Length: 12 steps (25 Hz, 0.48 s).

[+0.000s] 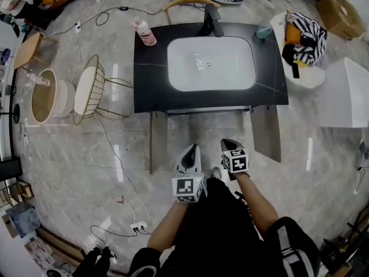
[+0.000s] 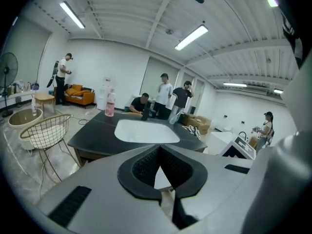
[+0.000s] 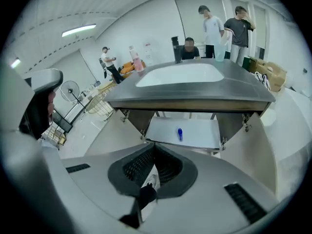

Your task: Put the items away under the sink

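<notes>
A black vanity (image 1: 149,74) with a white basin (image 1: 211,63) stands ahead, both cabinet doors (image 1: 157,140) swung open. A pink bottle (image 1: 145,32) stands at the counter's far left corner and a clear bottle (image 1: 264,30) at the far right, beside the black faucet (image 1: 211,21). In the right gripper view a small blue item (image 3: 180,134) lies on the white shelf (image 3: 195,135) under the sink. My left gripper (image 1: 192,152) and right gripper (image 1: 229,146) hover side by side in front of the open cabinet. Both are shut with nothing between the jaws.
A wire chair (image 1: 92,88) and a round table (image 1: 43,96) stand left of the vanity. A white seat with a striped bag (image 1: 302,45) and a white box (image 1: 346,91) stand on the right. Cables (image 1: 109,154) trail over the floor. Several people (image 2: 163,94) stand behind the sink.
</notes>
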Motion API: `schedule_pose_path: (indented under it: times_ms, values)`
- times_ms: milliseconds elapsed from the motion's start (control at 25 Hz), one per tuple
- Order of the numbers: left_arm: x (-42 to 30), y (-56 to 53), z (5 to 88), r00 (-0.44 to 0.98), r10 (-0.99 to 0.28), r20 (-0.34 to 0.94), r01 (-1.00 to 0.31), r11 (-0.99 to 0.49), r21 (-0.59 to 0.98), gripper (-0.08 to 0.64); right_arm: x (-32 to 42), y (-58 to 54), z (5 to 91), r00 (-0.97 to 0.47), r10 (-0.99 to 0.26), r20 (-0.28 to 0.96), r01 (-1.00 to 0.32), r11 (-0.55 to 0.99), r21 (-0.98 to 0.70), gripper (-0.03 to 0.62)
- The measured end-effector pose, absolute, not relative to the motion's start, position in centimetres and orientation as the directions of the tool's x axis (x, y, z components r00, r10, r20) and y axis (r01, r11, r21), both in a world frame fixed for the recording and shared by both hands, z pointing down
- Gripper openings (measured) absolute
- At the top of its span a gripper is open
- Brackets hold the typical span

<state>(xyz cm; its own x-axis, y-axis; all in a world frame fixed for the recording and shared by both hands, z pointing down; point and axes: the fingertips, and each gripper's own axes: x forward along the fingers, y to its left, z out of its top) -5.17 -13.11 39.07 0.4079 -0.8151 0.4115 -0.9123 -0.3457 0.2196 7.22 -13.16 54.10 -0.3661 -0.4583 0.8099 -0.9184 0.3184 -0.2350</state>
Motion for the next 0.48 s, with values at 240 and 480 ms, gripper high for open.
schedule_pose_path:
  times_ms: [240, 480]
  values:
    - [-3.5, -8.6, 32.5, 0.424, -0.825, 0.374, -0.904, -0.359, 0.234, 0.014, 8.2, -10.3, 47.0, -0.368, -0.539, 0.757, -0.922, 0.316, -0.223, 0.011]
    - [-2.5, -4.3, 25.4, 0.415, -0.856, 0.309, -0.909, -0.373, 0.187, 0.014, 9.2, -7.8, 37.0, -0.397, -0.675, 0.622, -0.917, 0.317, -0.242, 0.011]
